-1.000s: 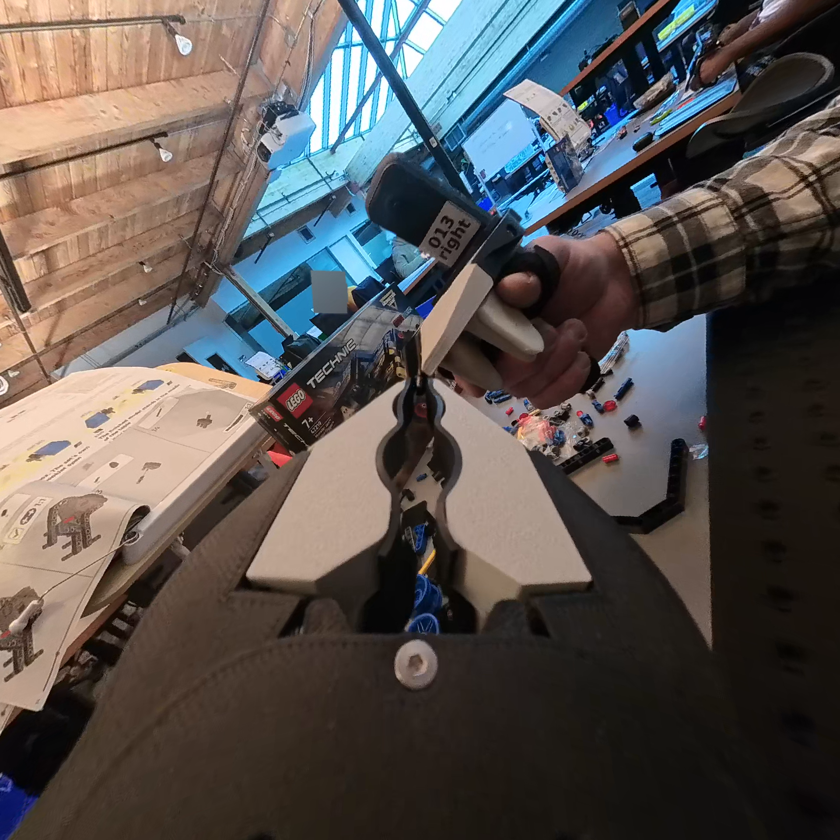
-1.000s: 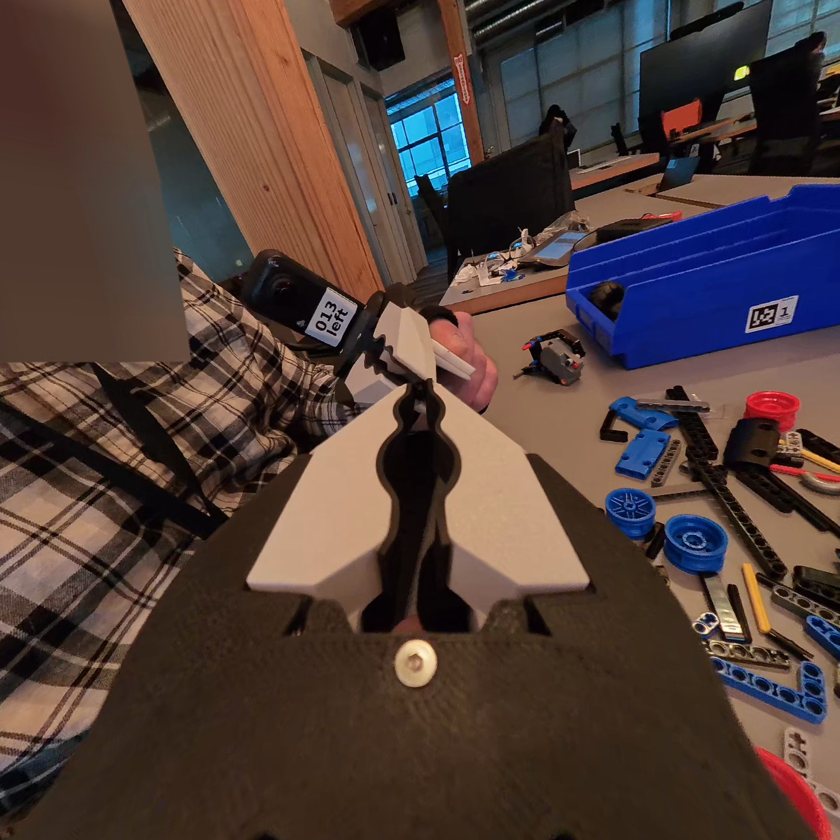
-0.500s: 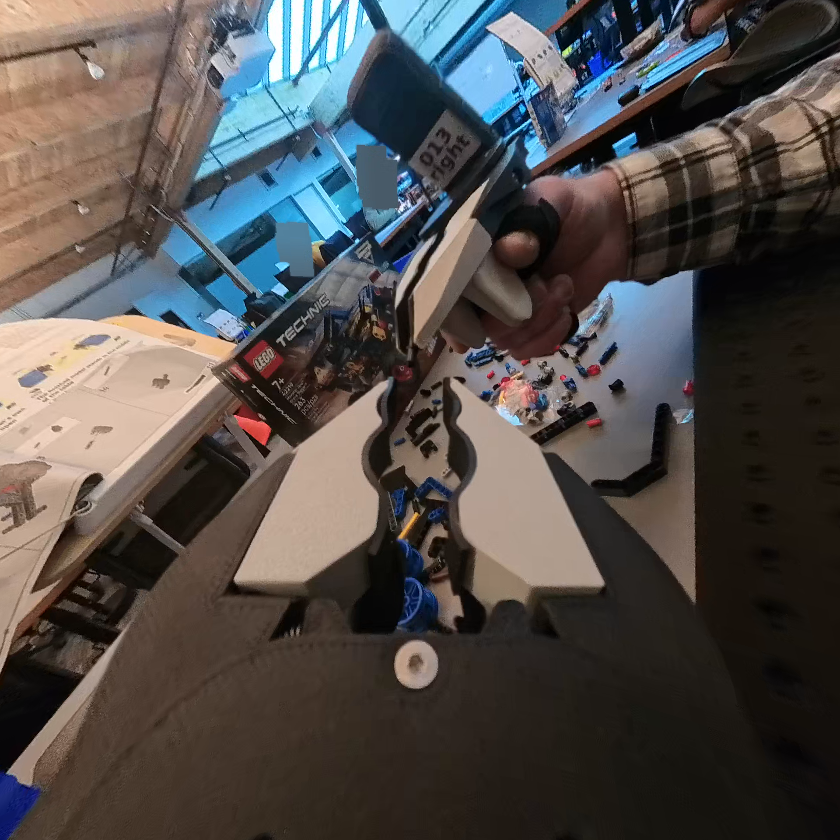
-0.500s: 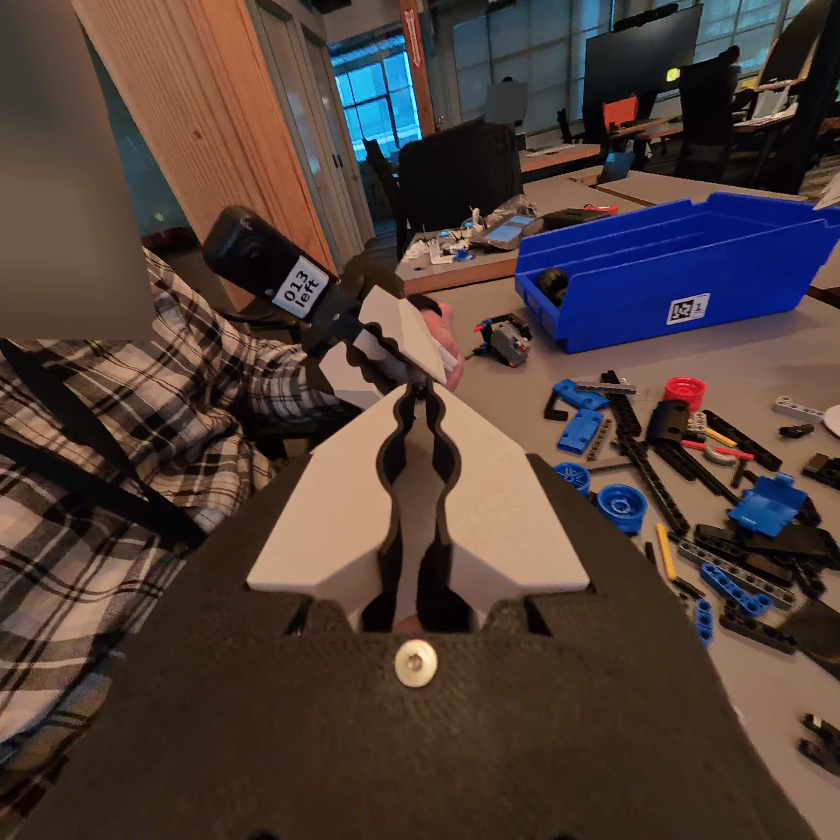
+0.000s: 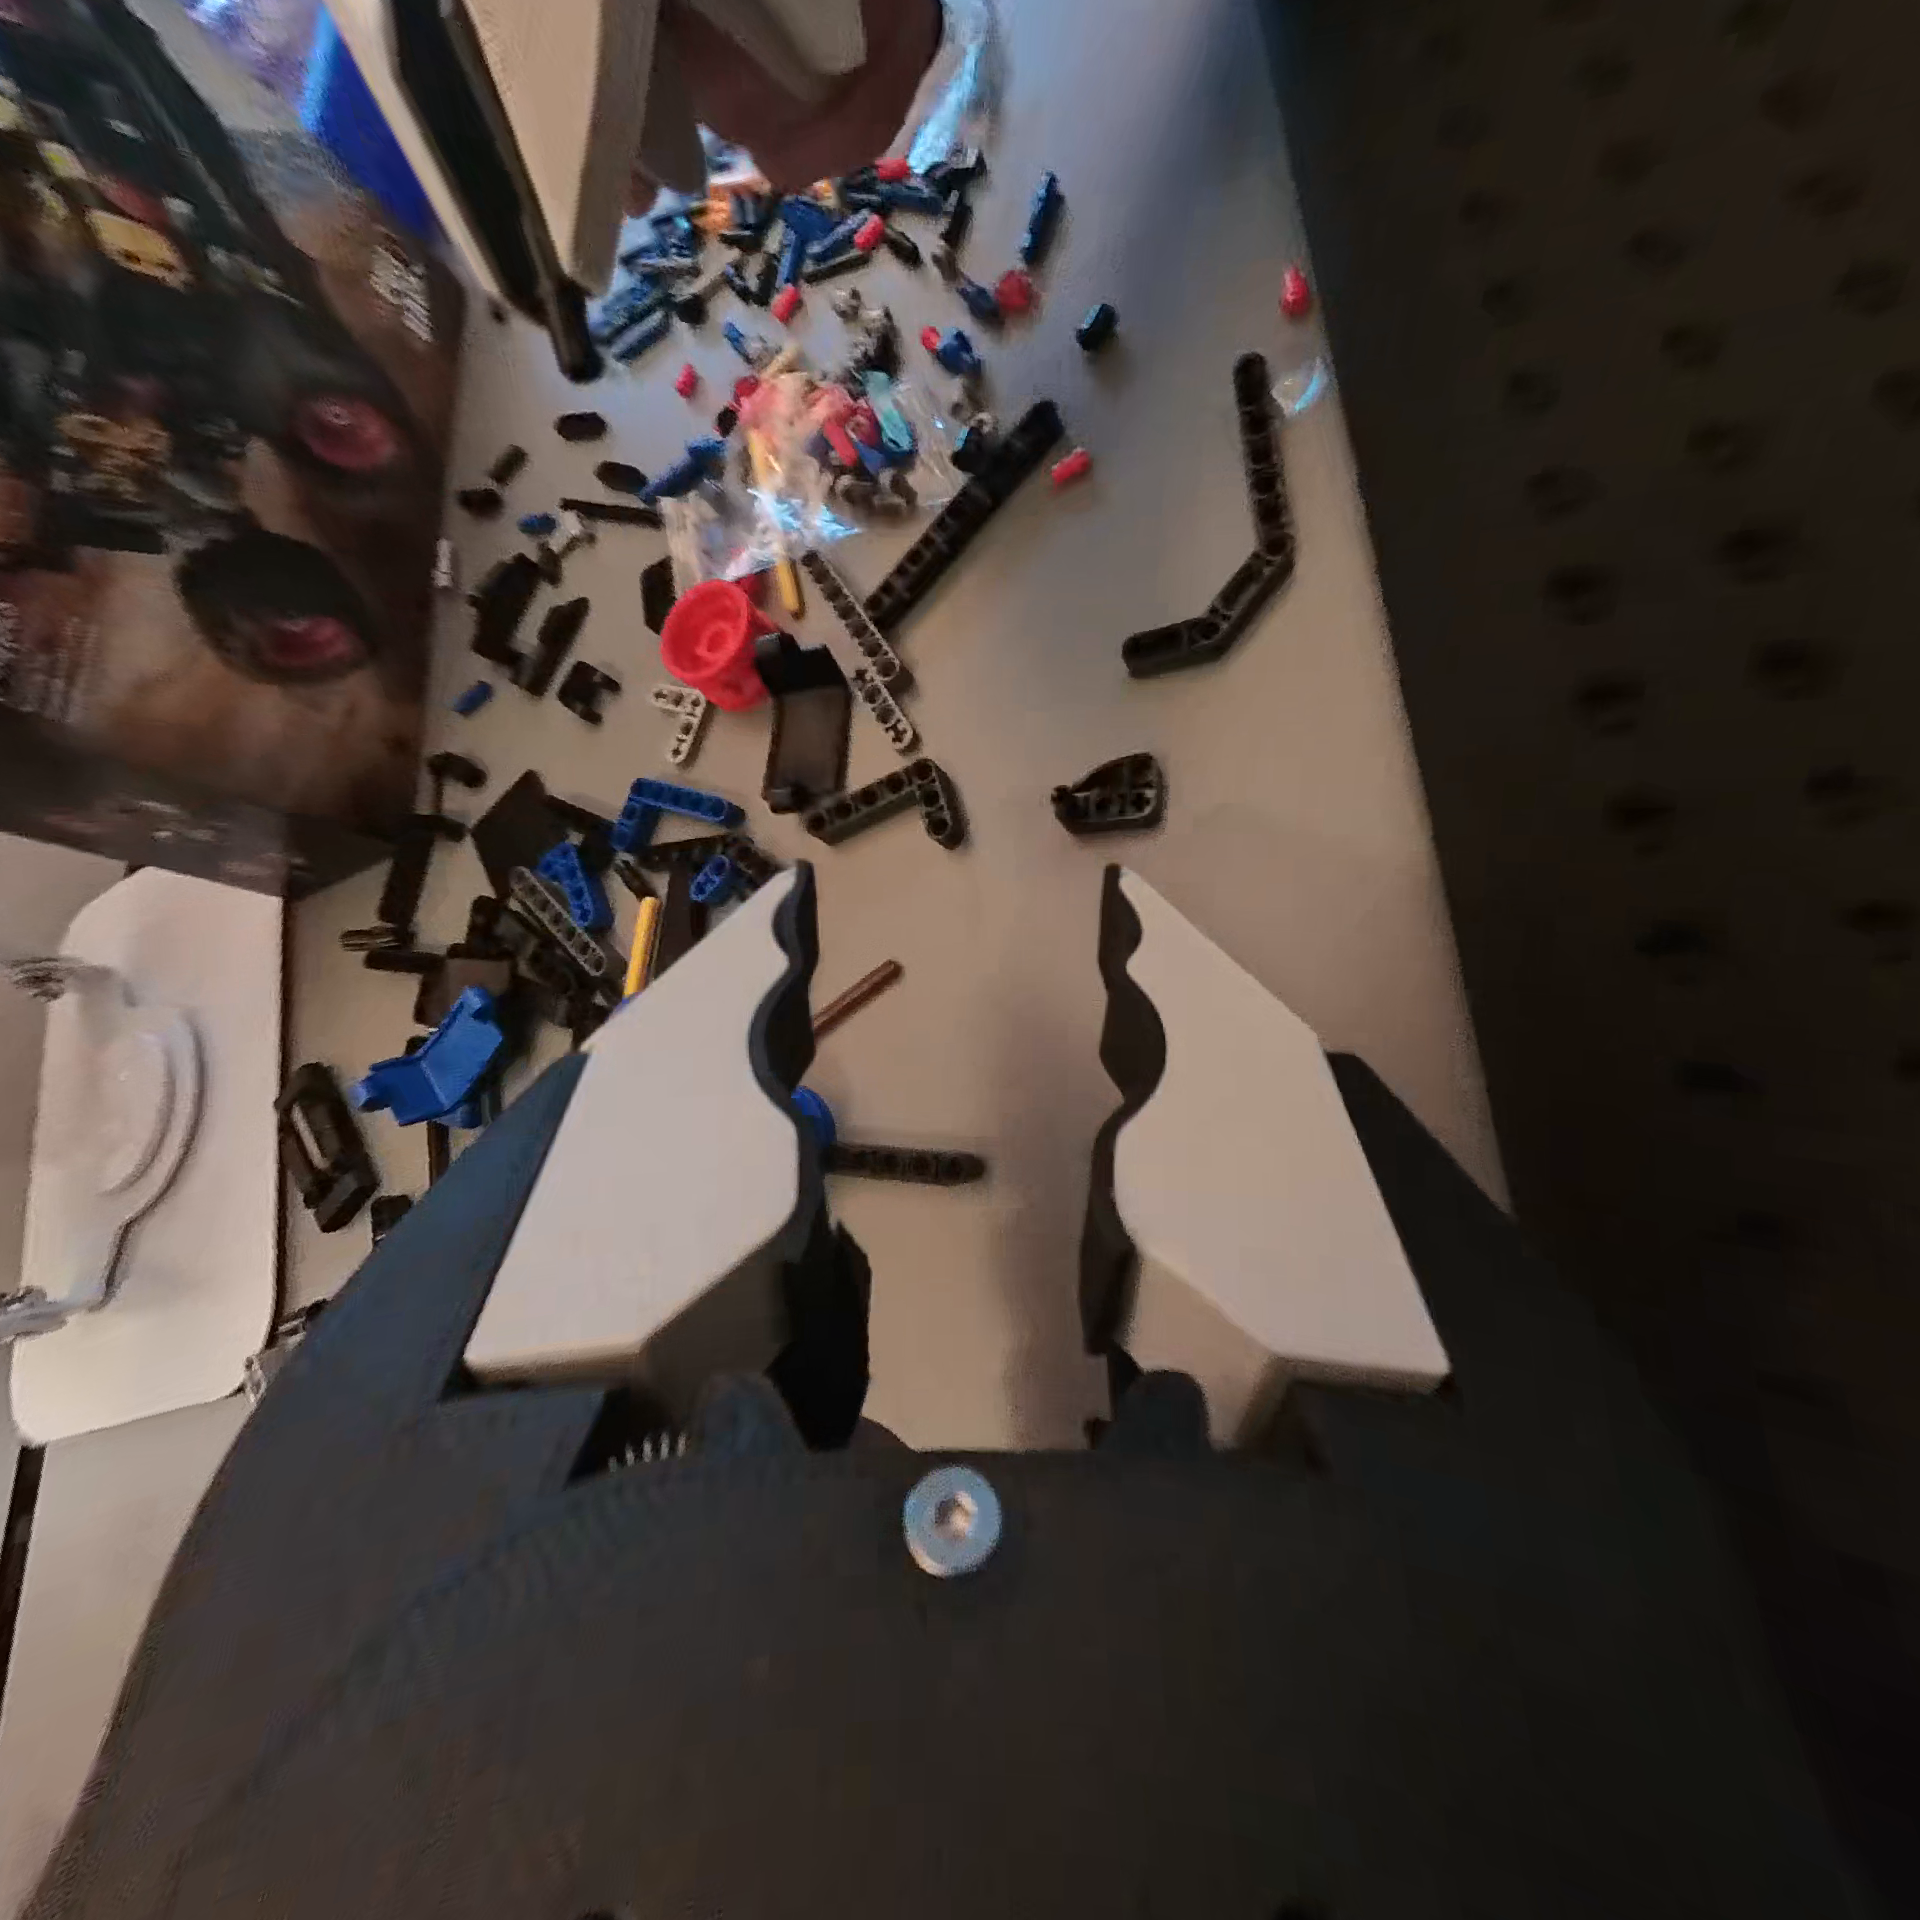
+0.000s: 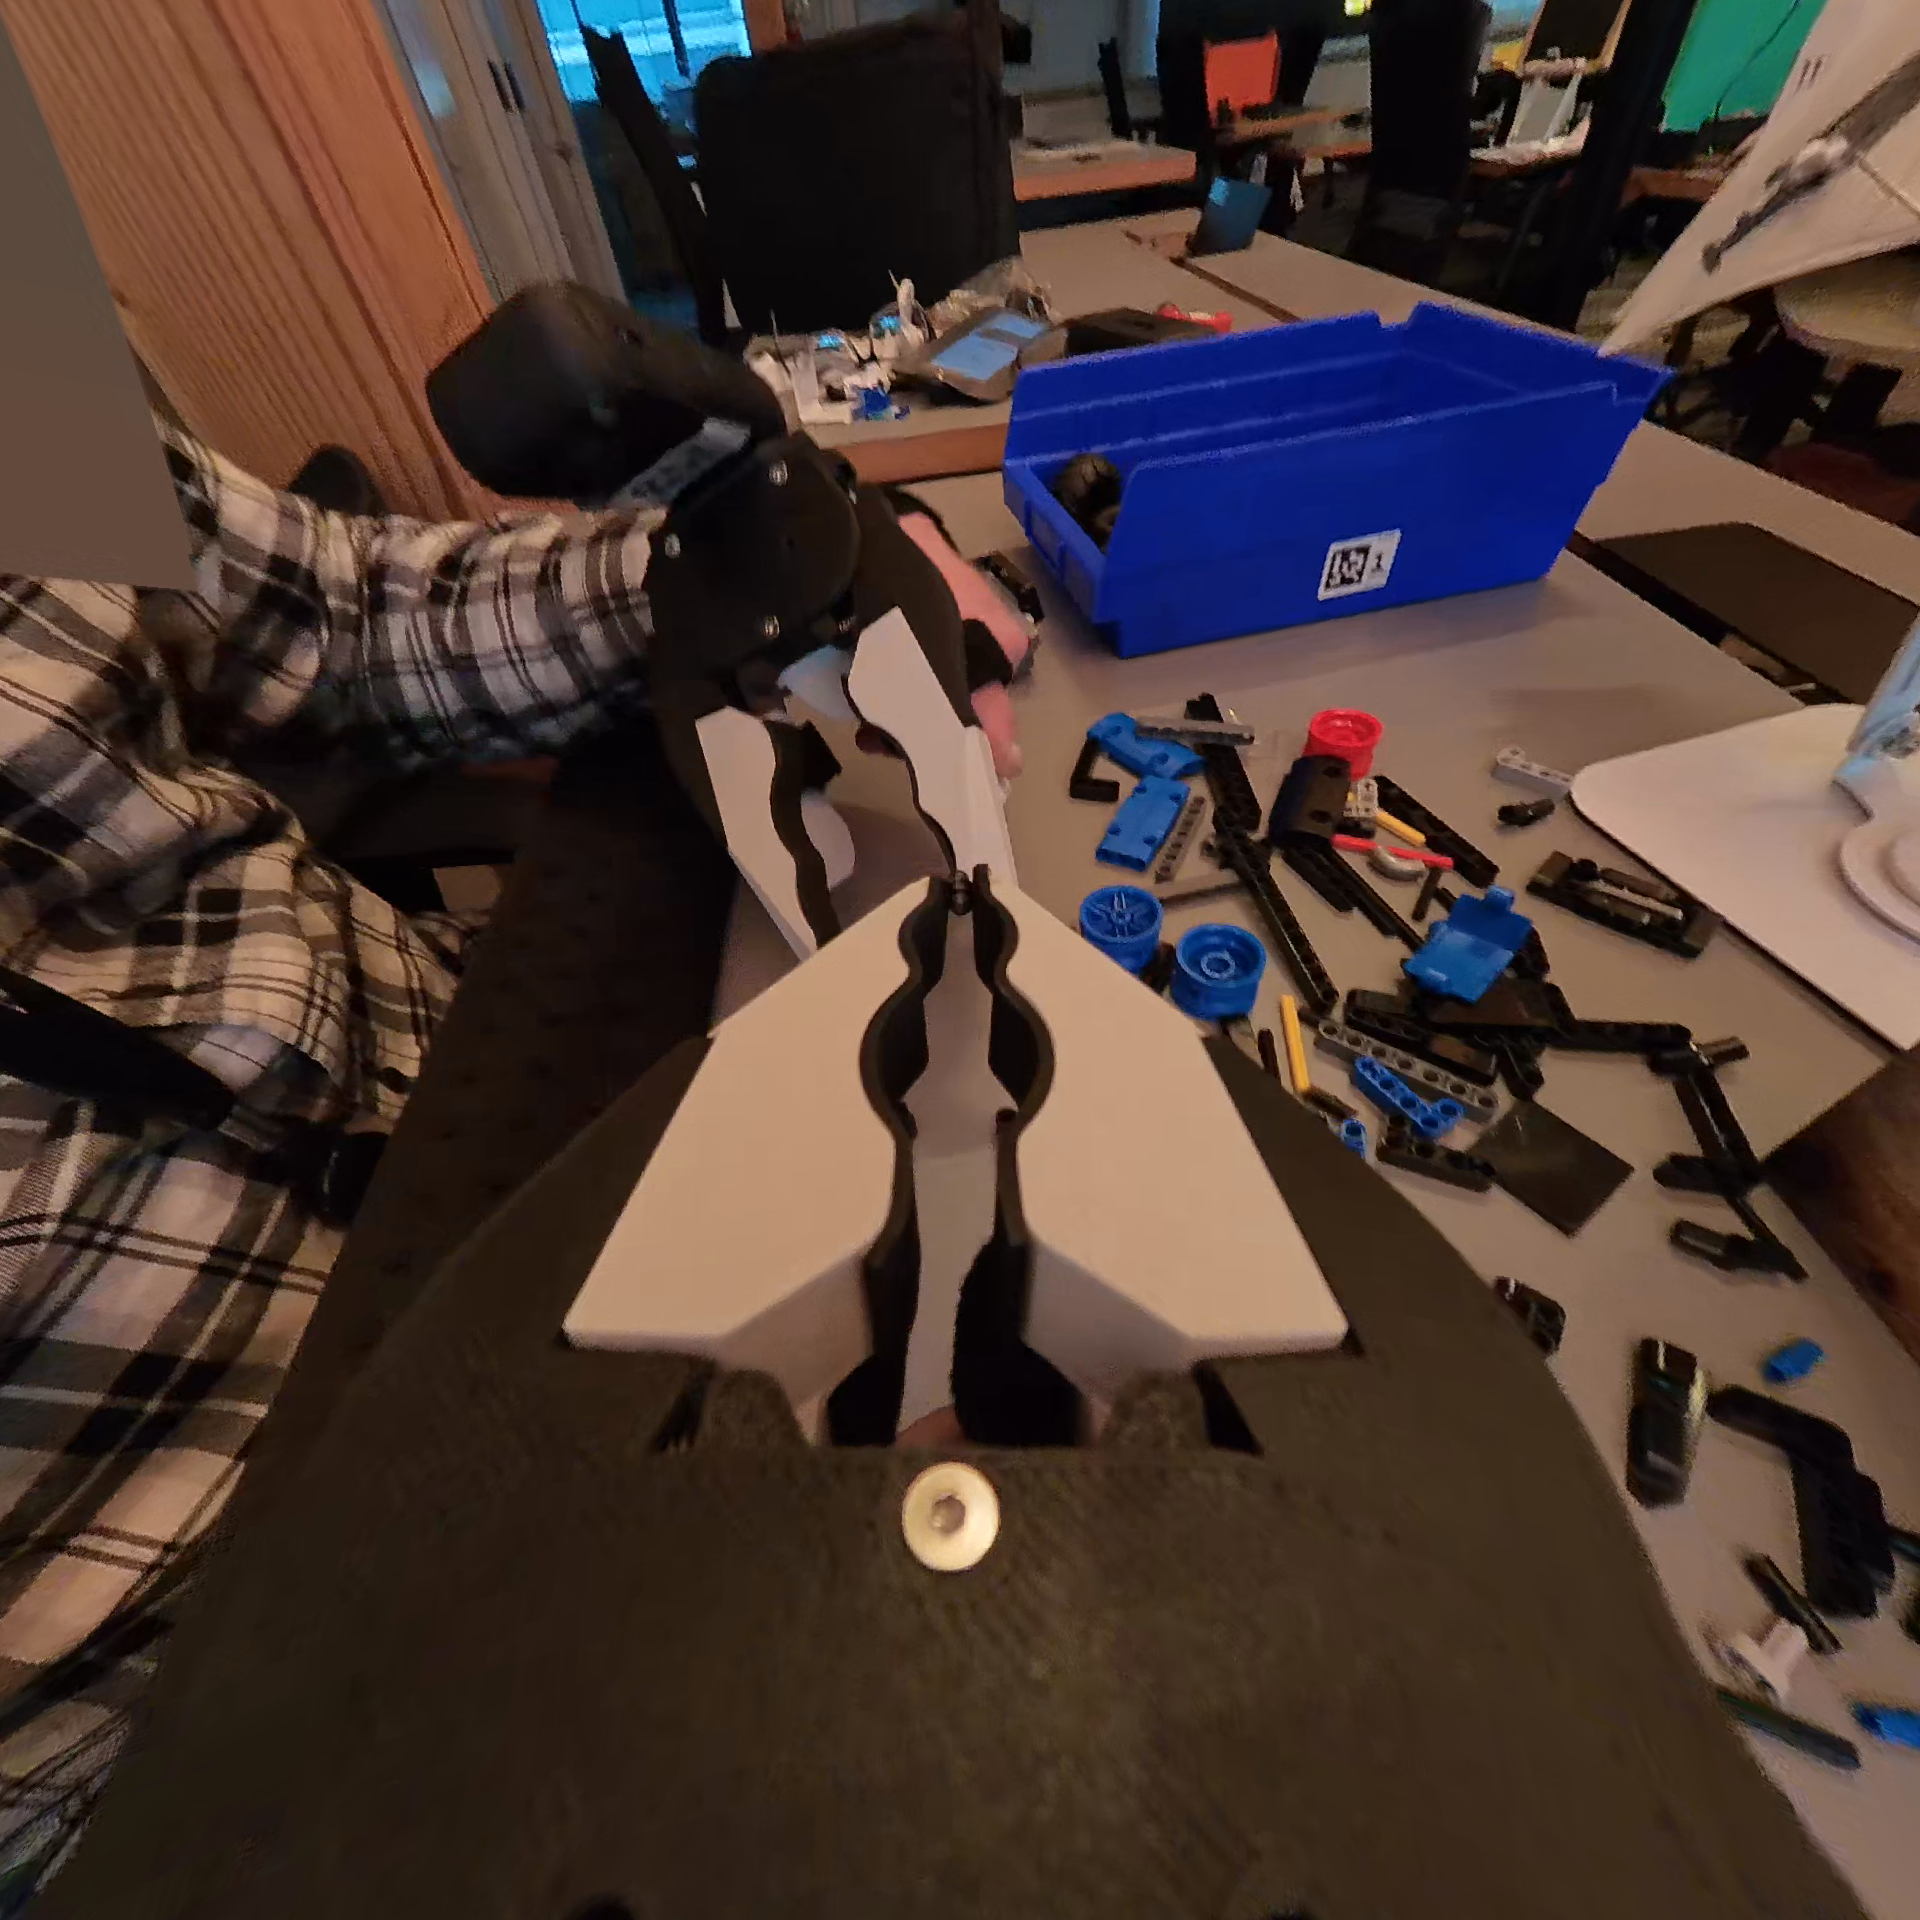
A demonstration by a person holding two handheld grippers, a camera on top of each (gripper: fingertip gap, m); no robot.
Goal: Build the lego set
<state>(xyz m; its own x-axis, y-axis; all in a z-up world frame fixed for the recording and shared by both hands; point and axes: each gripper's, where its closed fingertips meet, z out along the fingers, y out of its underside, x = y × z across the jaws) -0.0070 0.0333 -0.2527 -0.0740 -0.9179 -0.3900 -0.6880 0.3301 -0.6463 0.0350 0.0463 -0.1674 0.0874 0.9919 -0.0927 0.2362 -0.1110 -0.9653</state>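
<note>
Two hand-held grippers are in my views. My left hand-held gripper (image 5: 956, 894) points down at the grey surface (image 5: 1039, 997) with its fingers spread wide apart and nothing between them. My right hand-held gripper (image 6: 961, 891) has its fingers closed together on a small dark piece (image 6: 958, 894) at the tips; what kind of piece it is I cannot tell. Lego parts lie loose across the surface: a red wheel (image 5: 715, 642) among black beams, a bent black beam (image 5: 1226, 592) far right, a blue panel (image 5: 442, 1060) near left, a brown rod (image 5: 857, 995) just beyond the left finger. Two blue wheels (image 6: 1169, 945) sit close beside the right tips. Farther off stands a blue bin (image 6: 1309, 468). The set's box (image 5: 208, 468) stands at the left.
</note>
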